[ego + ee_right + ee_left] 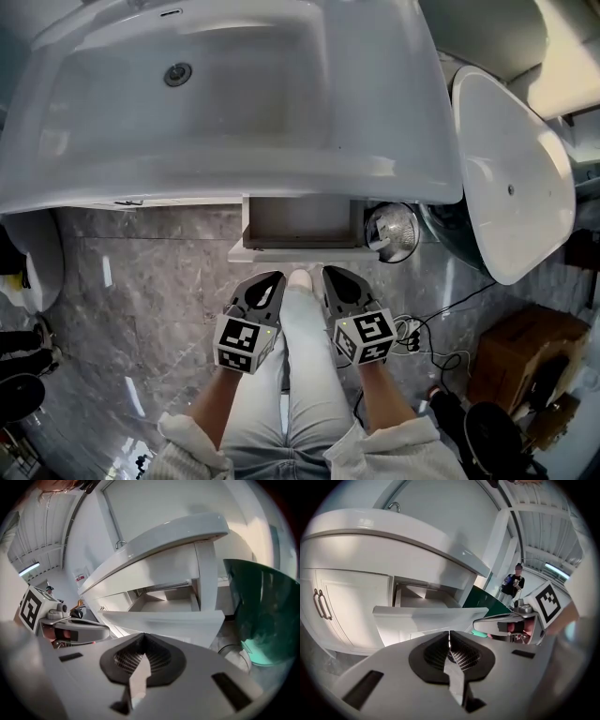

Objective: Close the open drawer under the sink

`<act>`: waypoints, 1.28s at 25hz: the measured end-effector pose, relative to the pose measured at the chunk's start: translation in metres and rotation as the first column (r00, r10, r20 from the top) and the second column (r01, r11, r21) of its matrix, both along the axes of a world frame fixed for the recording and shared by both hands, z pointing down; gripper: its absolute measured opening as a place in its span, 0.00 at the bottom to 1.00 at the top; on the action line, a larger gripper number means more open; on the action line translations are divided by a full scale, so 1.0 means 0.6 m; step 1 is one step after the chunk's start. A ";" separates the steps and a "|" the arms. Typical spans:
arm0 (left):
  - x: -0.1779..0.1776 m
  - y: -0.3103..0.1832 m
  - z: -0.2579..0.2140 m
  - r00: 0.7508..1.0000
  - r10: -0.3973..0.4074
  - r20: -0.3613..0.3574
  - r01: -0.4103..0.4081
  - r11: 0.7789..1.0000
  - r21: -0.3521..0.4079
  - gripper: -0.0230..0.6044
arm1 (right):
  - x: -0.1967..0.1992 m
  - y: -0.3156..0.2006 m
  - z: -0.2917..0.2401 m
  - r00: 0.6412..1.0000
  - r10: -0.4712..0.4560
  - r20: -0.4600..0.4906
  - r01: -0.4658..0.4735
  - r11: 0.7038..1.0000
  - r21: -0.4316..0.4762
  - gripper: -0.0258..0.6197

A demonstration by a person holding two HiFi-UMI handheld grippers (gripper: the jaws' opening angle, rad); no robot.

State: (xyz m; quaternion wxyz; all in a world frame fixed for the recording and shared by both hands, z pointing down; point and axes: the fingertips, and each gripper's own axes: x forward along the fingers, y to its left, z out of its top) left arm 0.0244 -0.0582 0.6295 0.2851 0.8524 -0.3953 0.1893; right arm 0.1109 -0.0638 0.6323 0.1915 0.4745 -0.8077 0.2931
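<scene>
**A job for pushing, not for pinching**

Our left gripper [267,281] is clenched, its jaws pressed together with nothing between them; our right gripper [334,277] is the same, closed on nothing. The two hover side by side with our leg [302,356] between them, and neither touches anything.

Just ahead of both sets of tips lies the drawer [305,223], pulled out of the white vanity below the front rim of the sink [234,94], towards the sink's right end; its front panel [431,616] faces us, near the tips but apart from them.

What we see of the inside looks bare, so we judge it light; it is a stiff box, presumably on runners, and should slide straight if pushed evenly. The panel looks smooth and glossy, with no handle that we can make out, so pinching it offers little. We judge the better hold is no hold at all: the closed tips set flat against the panel's face, one to each side of its middle, so that it does not skew. The gloss may let the tips slip, so the push should go square to the face.

To the drawer's left is a cabinet door [351,611] with twin bar handles [321,604]; to its right a small lined bin [392,232] and a dark green tub [267,616] stand on the marbled floor [150,281], out of the drawer's path as far as we can tell.
</scene>
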 end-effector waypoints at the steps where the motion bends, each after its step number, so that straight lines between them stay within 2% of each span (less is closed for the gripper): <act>1: -0.001 -0.003 0.005 1.000 -0.002 0.008 0.002 1.000 -0.003 0.07 | 0.001 -0.002 0.005 1.000 0.009 0.002 -0.009 1.000 0.000 0.05; 13: -0.007 -0.032 0.035 0.998 -0.010 0.065 0.009 1.000 0.009 0.06 | 0.008 -0.019 0.031 0.996 0.089 0.009 -0.089 0.996 -0.001 0.05; 19: -0.020 -0.041 0.044 0.997 -0.060 0.052 0.062 0.998 -0.031 0.06 | 0.008 -0.023 0.029 0.995 0.099 0.001 -0.099 0.995 0.021 0.05; 27: -0.020 -0.051 0.037 0.997 -0.054 0.058 0.054 0.999 0.004 0.06 | 0.009 -0.035 0.027 0.994 0.109 -0.009 -0.109 0.994 0.034 0.05; 32: -0.022 -0.072 0.034 0.996 -0.068 0.061 0.069 0.998 -0.007 0.06 | 0.006 -0.056 0.024 0.994 0.107 -0.014 -0.106 0.994 0.035 0.05</act>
